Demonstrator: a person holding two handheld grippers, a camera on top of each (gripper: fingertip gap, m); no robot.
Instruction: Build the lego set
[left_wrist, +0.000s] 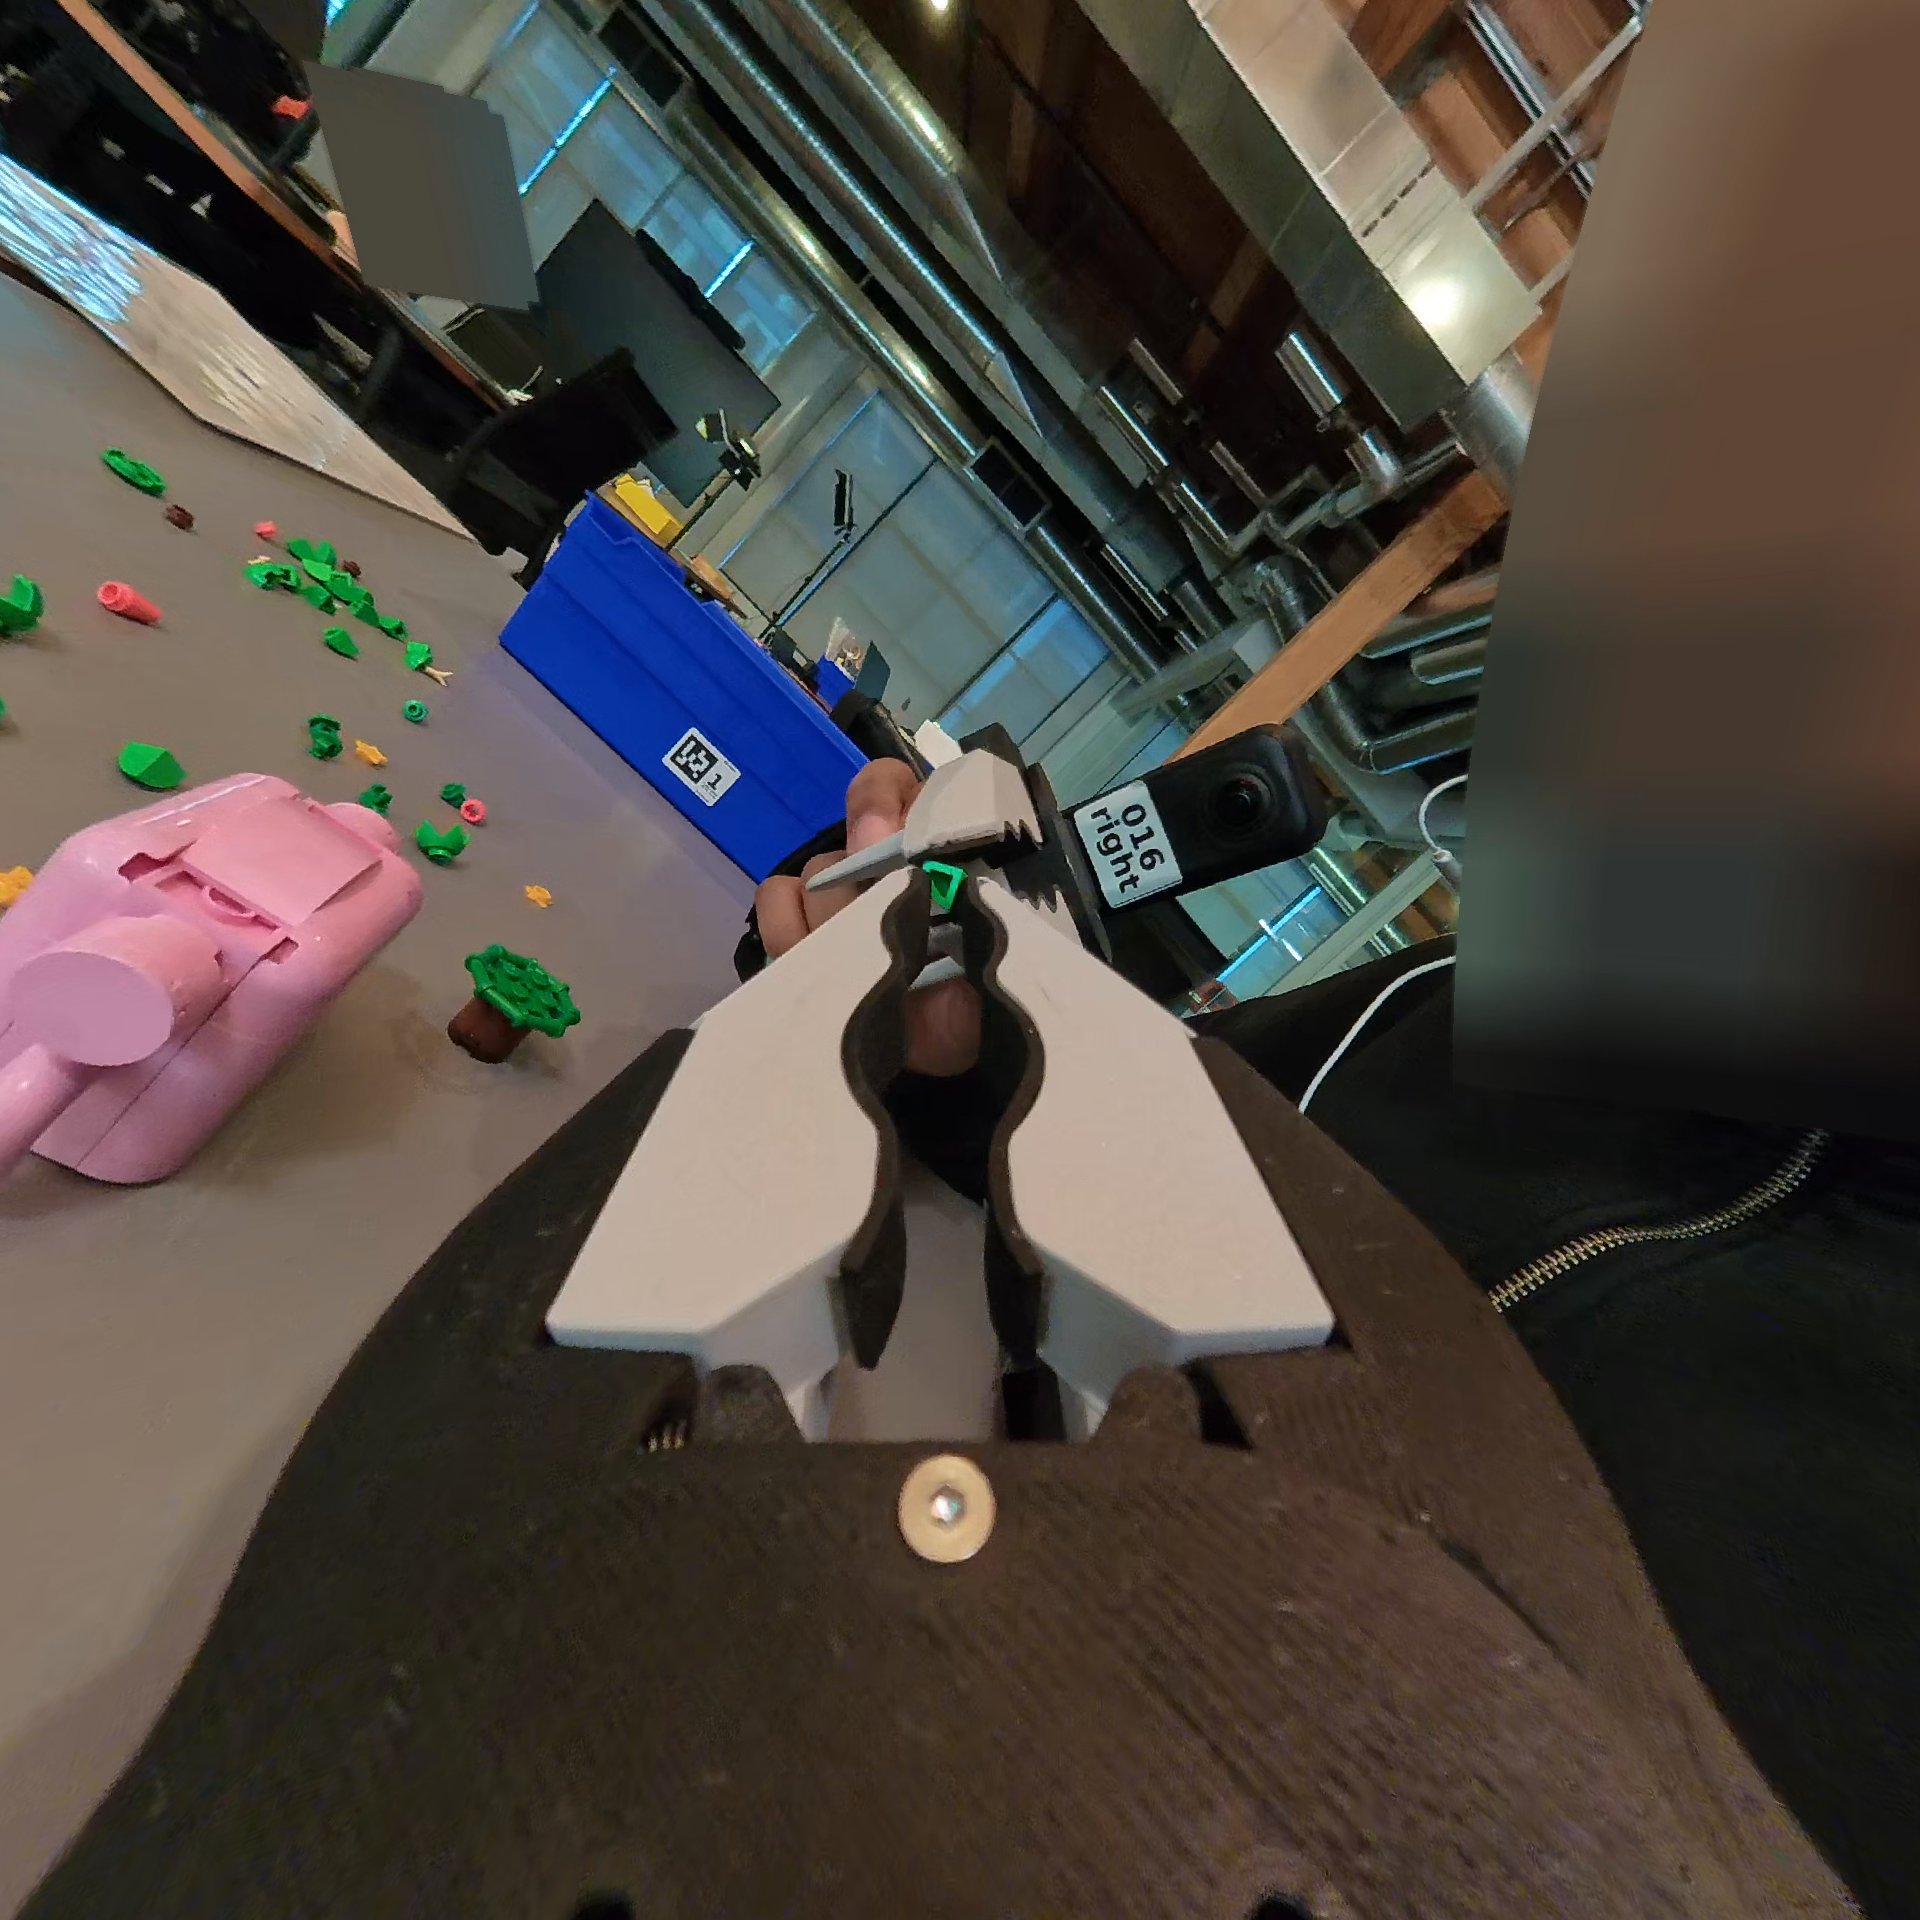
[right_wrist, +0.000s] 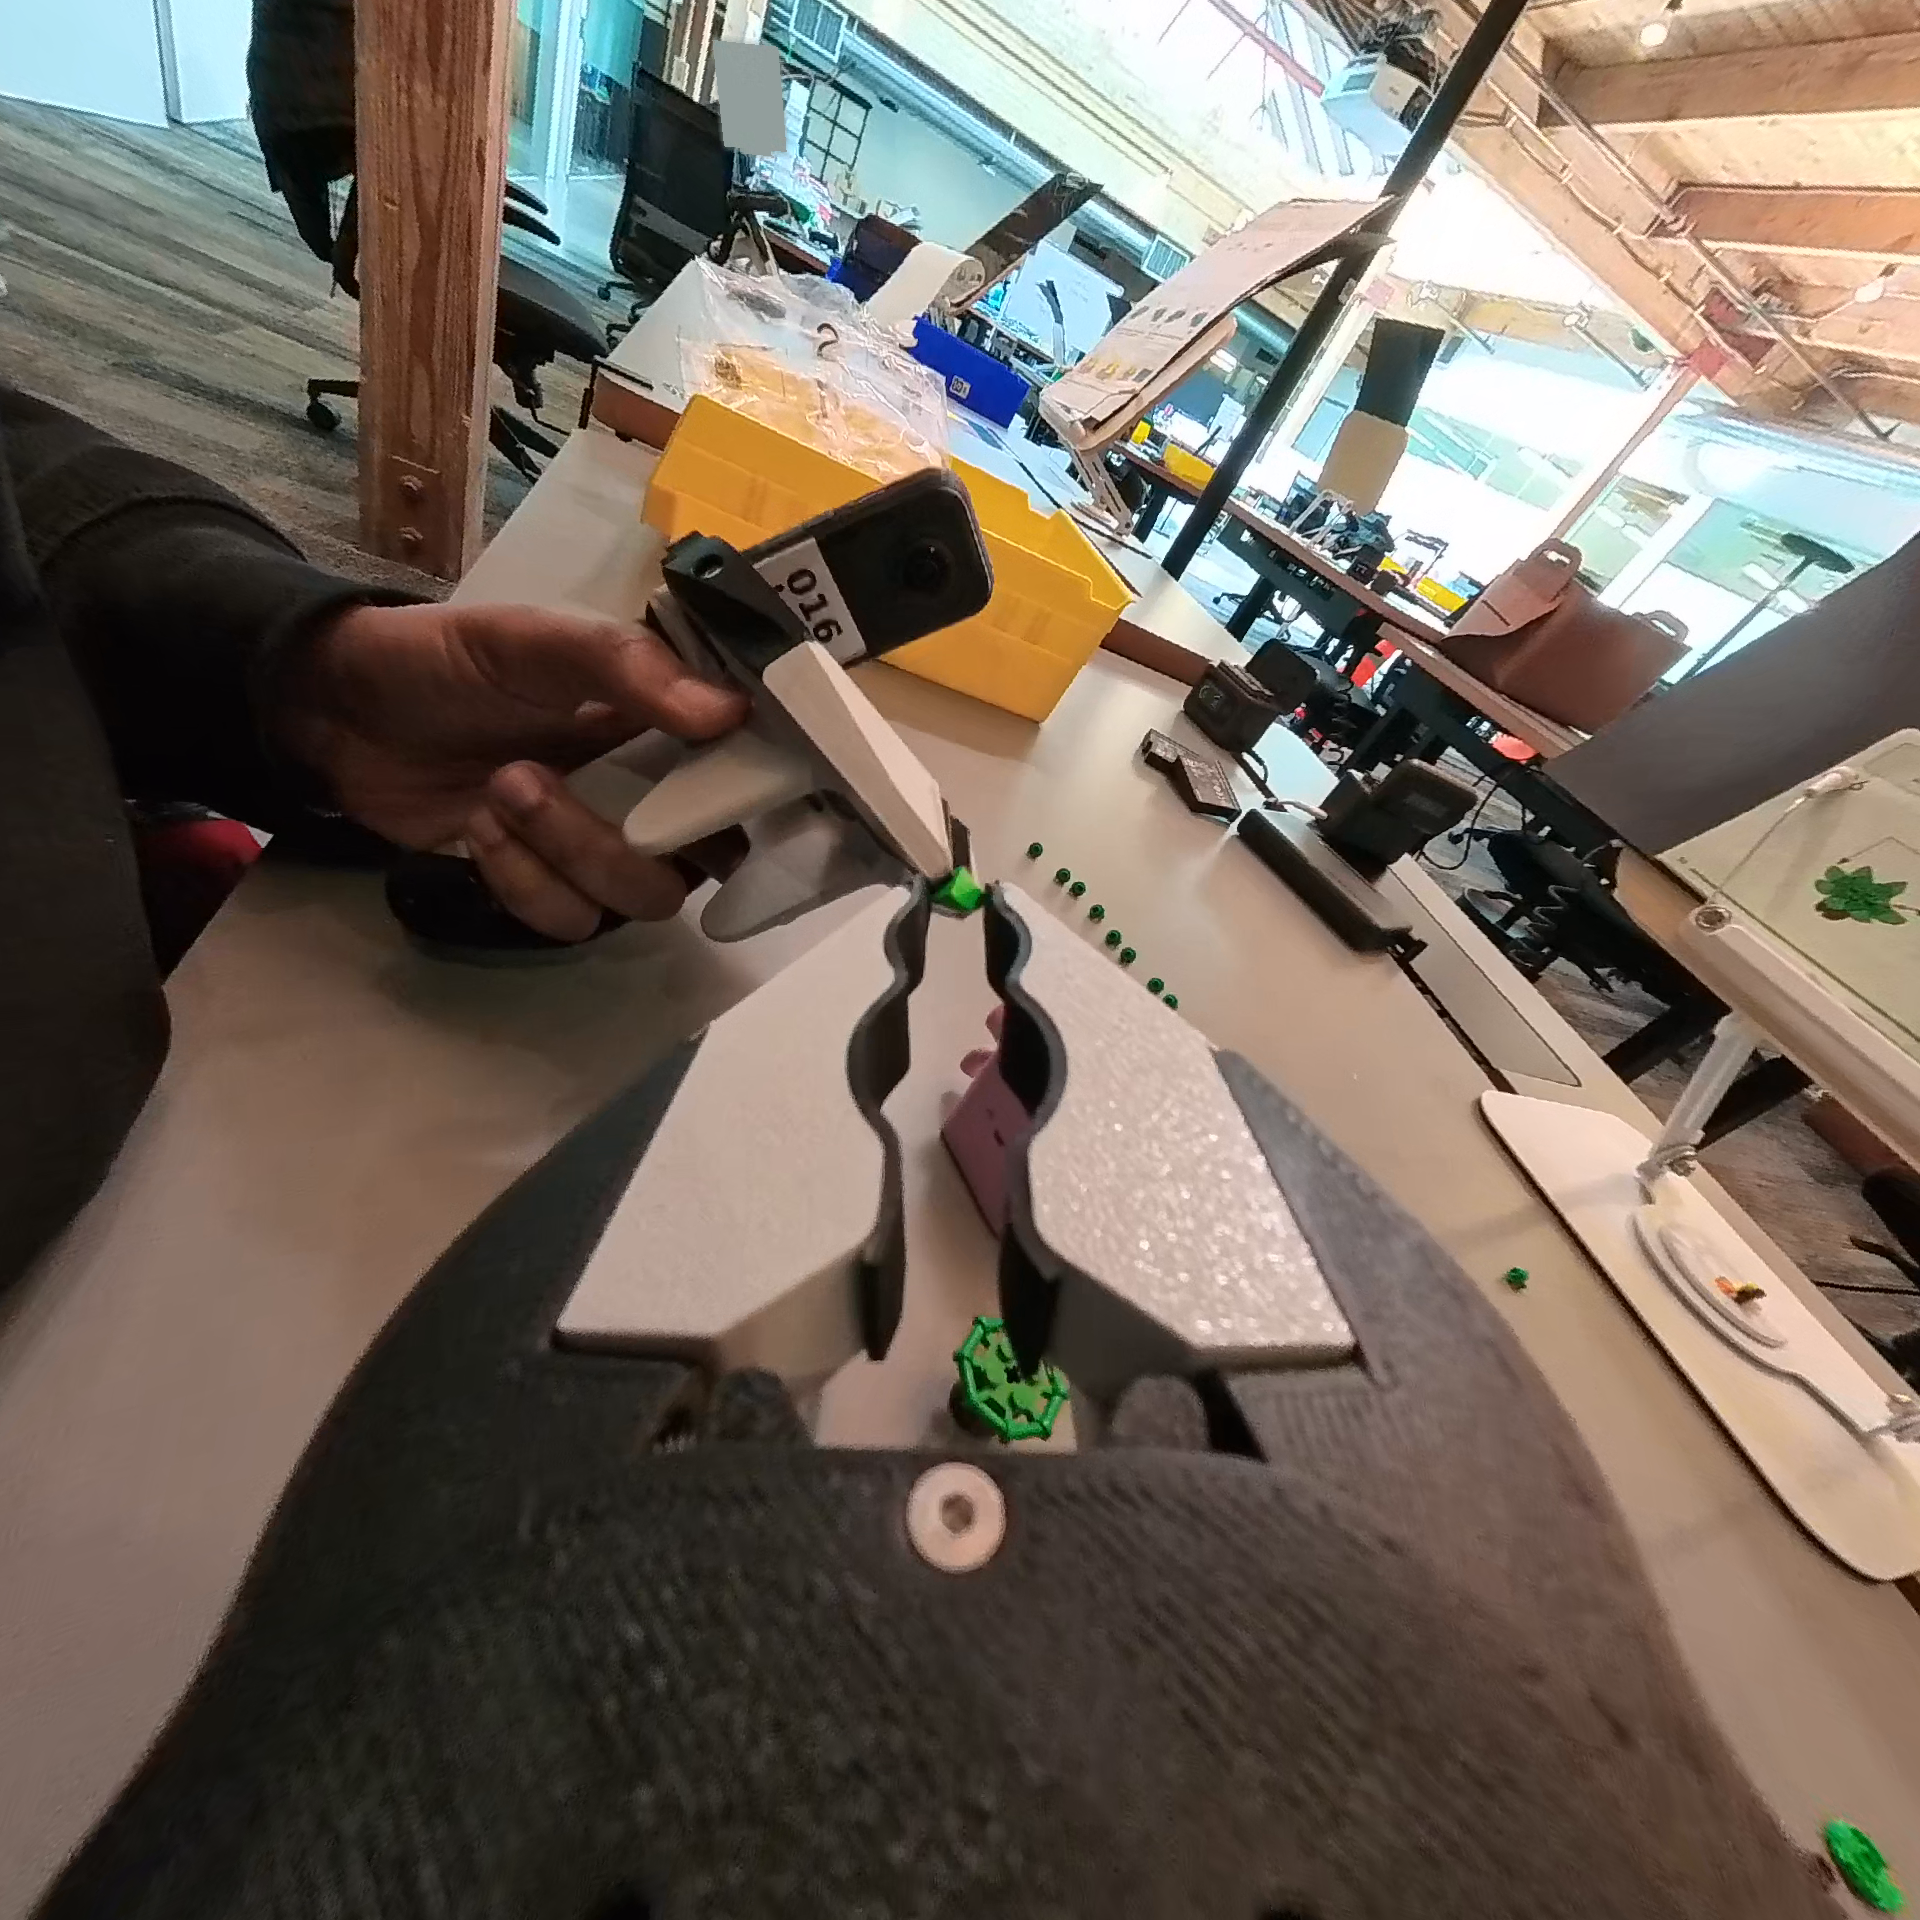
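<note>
Tiny green lego piece (left_wrist: 943, 888) (wedge-ish) pinched btwn both grippers' tips, L (left_wrist: 948, 902) & R (right_wrist: 954, 902).

Bright daylight, blown-out windows (right_wrist: 1621, 436), wide-angle bending at edges.

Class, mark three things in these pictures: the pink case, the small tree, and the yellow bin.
pink case (left_wrist: 208, 966), left wrist view, its top face.
small tree (left_wrist: 520, 989), left wrist view, its green crown.
yellow bin (right_wrist: 1023, 613), right wrist view, its side wall.
</note>
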